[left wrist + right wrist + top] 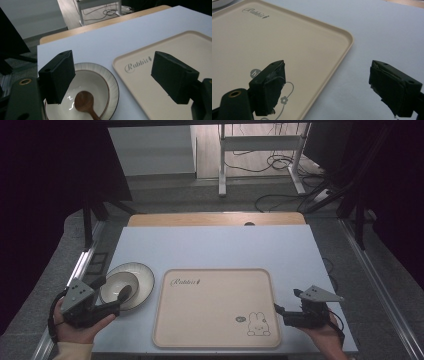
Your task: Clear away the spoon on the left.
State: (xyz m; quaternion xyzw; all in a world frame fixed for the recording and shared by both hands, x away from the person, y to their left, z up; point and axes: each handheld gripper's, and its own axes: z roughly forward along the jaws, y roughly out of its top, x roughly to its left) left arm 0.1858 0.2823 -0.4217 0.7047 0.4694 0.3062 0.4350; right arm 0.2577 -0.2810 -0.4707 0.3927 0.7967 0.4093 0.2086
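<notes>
Now, left gripper (111, 295) over bowl (142, 272), jaws apart

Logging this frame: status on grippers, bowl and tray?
Both hand-held grippers open: left, right. Bowl with wooden spoon inside, on table left of tray. Tray bare, nothing in the way.

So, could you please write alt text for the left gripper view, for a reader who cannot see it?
Two black fingers of the open left gripper frame a white bowl holding a brown wooden spoon. To the right of the bowl lies a beige tray printed with "Rabbit", both on a white table.
</notes>
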